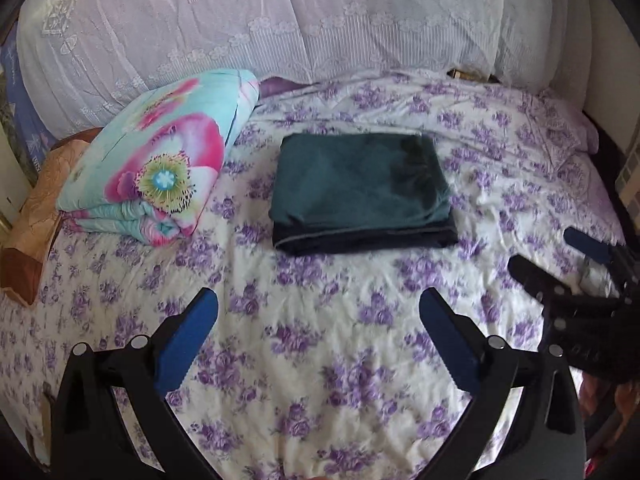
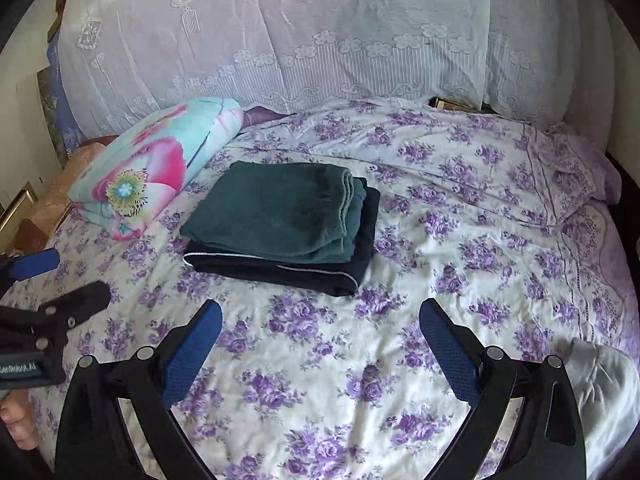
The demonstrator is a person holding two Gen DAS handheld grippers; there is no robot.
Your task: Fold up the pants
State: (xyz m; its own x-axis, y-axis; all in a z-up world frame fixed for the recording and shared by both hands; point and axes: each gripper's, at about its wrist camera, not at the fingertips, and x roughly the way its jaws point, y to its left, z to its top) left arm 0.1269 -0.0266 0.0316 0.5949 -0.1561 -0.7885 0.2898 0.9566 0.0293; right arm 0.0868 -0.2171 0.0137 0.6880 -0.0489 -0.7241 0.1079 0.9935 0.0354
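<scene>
Nearest: left gripper (image 1: 318, 308) low over the flowered bedsheet (image 1: 320, 360), jaws wide apart, nothing between them. Right gripper (image 2: 320, 320) likewise, jaws spread wide and holding nothing, hanging clear of the sheet. Grey-white cloth (image 2: 604, 392) bunched at the right edge of the bed. Mid-bed: 2 folded pants in a stack, green pants (image 1: 360, 180) lying on top of dark navy pants (image 2: 360, 240), well apart from both grippers. Just left of the stack, a folded floral blanket (image 1: 156, 164). Farthest: white lace curtain (image 1: 280, 20) along the far side.
</scene>
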